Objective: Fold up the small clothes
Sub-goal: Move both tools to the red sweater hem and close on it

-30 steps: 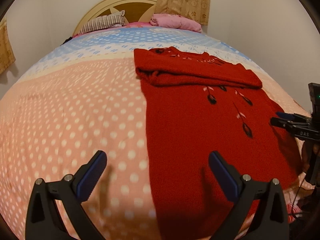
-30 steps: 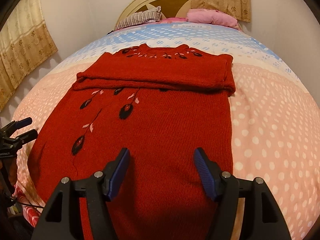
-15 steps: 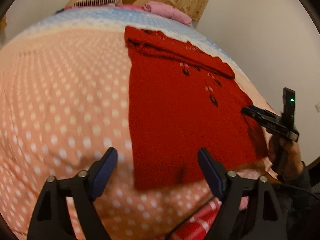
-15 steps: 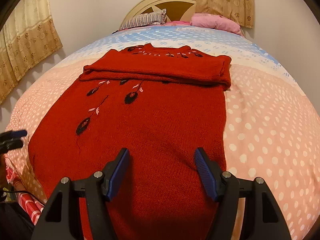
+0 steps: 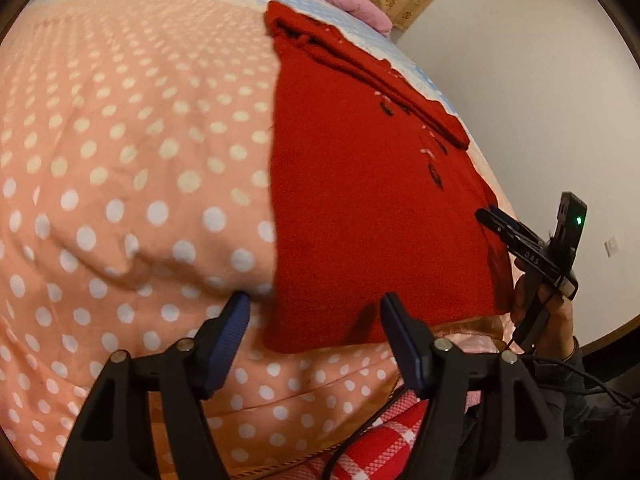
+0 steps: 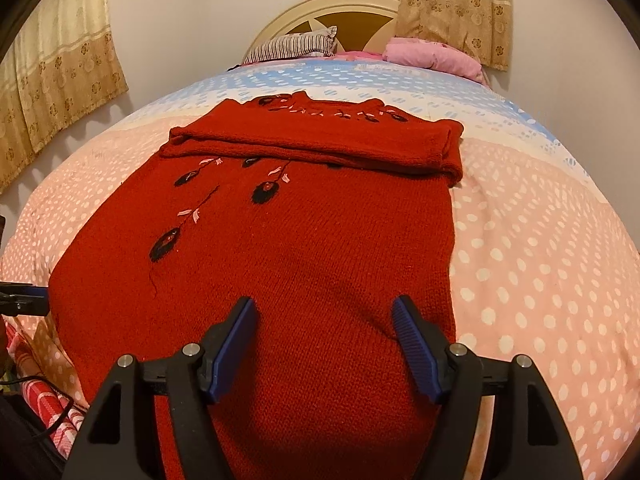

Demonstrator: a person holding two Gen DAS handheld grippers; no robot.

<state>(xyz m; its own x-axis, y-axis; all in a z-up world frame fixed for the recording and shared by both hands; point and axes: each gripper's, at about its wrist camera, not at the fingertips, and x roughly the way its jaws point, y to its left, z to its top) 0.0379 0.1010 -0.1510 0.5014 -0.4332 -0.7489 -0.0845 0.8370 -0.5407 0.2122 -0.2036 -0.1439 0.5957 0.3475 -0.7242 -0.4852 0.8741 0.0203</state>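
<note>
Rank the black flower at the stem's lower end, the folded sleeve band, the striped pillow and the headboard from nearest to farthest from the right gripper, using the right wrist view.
From the right gripper:
1. Black flower, ahead and left, on the sweater.
2. Folded sleeve band, straight ahead, across the sweater.
3. Striped pillow, at the bed's far end.
4. Headboard, behind the pillow.

Red sweater (image 6: pixel 304 248), flat, sleeves folded across

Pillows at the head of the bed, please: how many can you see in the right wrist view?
2. A striped grey pillow leans against the headboard on the left; a pink pillow lies to its right, below the curtain. Others may be hidden behind them.
</note>
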